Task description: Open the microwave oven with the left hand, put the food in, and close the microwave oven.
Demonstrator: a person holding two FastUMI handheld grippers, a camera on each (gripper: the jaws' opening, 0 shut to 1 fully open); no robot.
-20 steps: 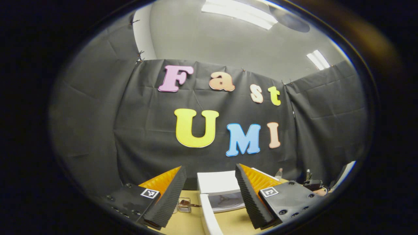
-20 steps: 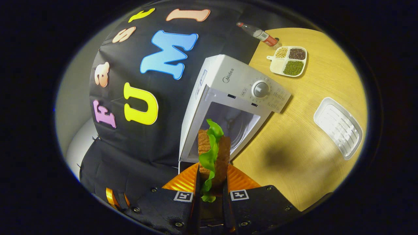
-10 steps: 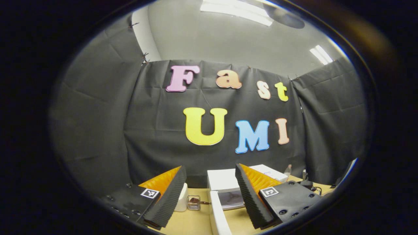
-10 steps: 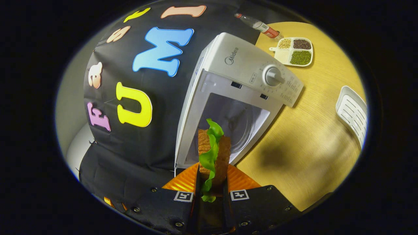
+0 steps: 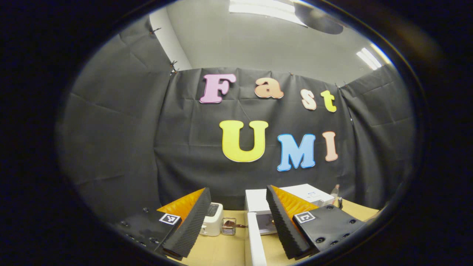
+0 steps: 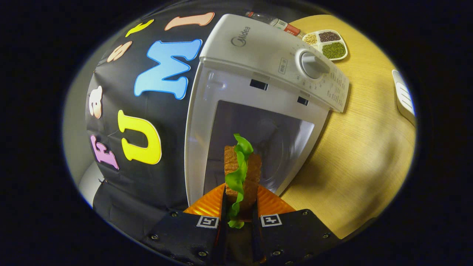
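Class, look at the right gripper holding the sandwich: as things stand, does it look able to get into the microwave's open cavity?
Probably yes. The right gripper, shut on the sandwich, faces the microwave; its cavity lies open straight ahead, with nothing visible between.

A staged recording booth: black cloth walls around a wooden table under office ceiling lights.

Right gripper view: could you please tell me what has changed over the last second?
The right gripper has carried the sandwich closer to the open microwave, whose cavity now looms larger. Its grip on the sandwich is unchanged, and the left gripper stays open.
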